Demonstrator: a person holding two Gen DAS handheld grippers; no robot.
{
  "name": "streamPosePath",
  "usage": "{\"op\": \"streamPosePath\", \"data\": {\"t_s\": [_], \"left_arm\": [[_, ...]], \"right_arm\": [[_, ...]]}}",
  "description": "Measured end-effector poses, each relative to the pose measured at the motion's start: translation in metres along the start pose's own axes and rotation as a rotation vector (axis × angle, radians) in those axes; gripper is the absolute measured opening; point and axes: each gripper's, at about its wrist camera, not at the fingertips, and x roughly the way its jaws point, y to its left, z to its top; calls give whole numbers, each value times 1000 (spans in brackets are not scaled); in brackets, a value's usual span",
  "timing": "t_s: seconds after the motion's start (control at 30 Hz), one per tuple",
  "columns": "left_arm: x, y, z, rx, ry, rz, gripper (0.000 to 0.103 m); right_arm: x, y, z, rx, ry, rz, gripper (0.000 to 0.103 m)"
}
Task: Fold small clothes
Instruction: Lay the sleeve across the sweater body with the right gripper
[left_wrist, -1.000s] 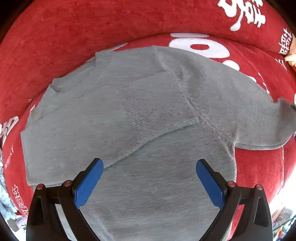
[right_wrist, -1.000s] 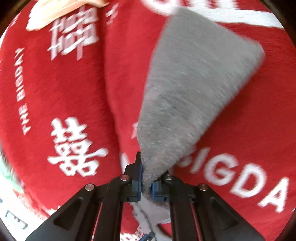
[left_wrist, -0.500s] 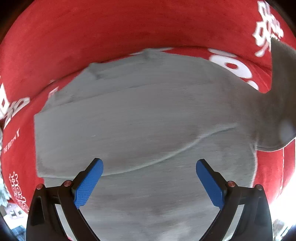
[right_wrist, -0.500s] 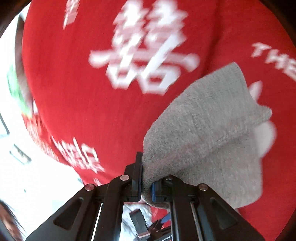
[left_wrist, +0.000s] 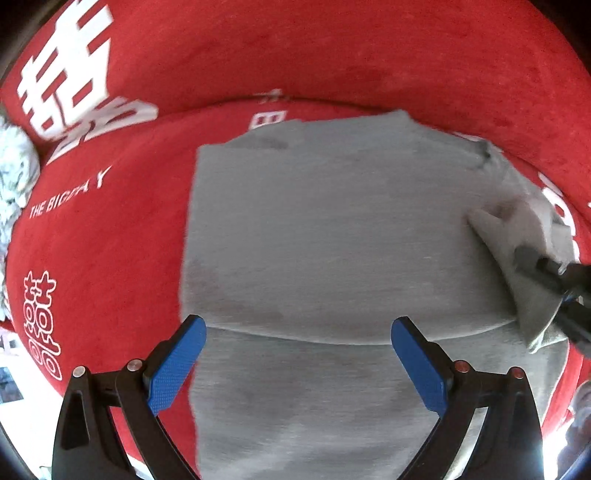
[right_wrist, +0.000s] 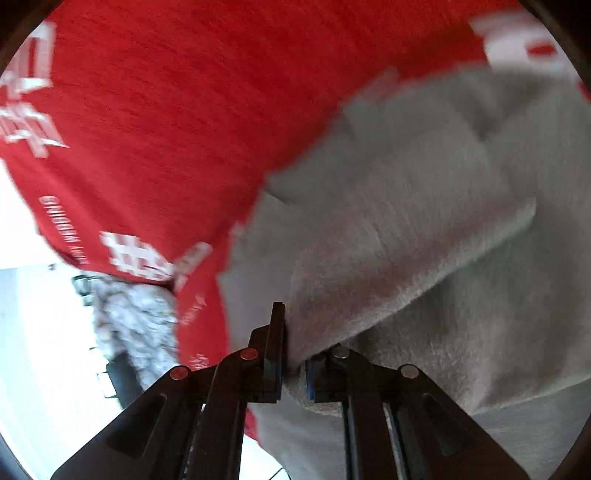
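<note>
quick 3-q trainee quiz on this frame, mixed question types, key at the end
1. True or false: the left gripper is shut on the sweater.
2. The cloth between the right gripper's fingers is: A the blanket, B the sweater's sleeve, C a white towel.
3. What colour is the blanket under the sweater?

Key:
1. False: its jaws stand wide, nothing between them.
2. B; the jaws are opening.
3. Red, with white lettering.
</note>
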Motion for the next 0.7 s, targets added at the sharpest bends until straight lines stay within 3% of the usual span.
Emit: {"op": "streamPosePath", "data": {"t_s": [0.03,0.1,0.13,0.27,0.33,0.37,0.5,0.57,0.63,0.7], "left_arm": [[1,3,0,-3,0,0,101],[3,9,1,-9,-1,-11,101],[3,13,1,-15,-4,-28,101],[5,25,11,-49,-21,-126,101],[3,34,15,-79,-27,-200,101],[2,40,19,-105,-27,-267,101],[-1,59,30,-205,-26,-530,101],[3,62,35,-243,-2,-634,101],[14,61,41,-270,30,-703,101],[25,59,43,-285,53,-727,101]], "right_arm": [[2,-3,0,29,-3,-9,20],[-1,-11,-7,72,-20,-9,59],[-8,-15,-11,88,-46,-3,63],[-29,-15,-14,142,-187,-13,63],[-28,-10,-5,174,-215,18,38],[-24,-5,0,162,-206,23,8],[-6,46,7,-98,-146,-17,8],[24,78,-3,-216,-60,-21,8],[50,93,-14,-279,6,-69,10],[72,95,-26,-294,81,-122,13]]}}
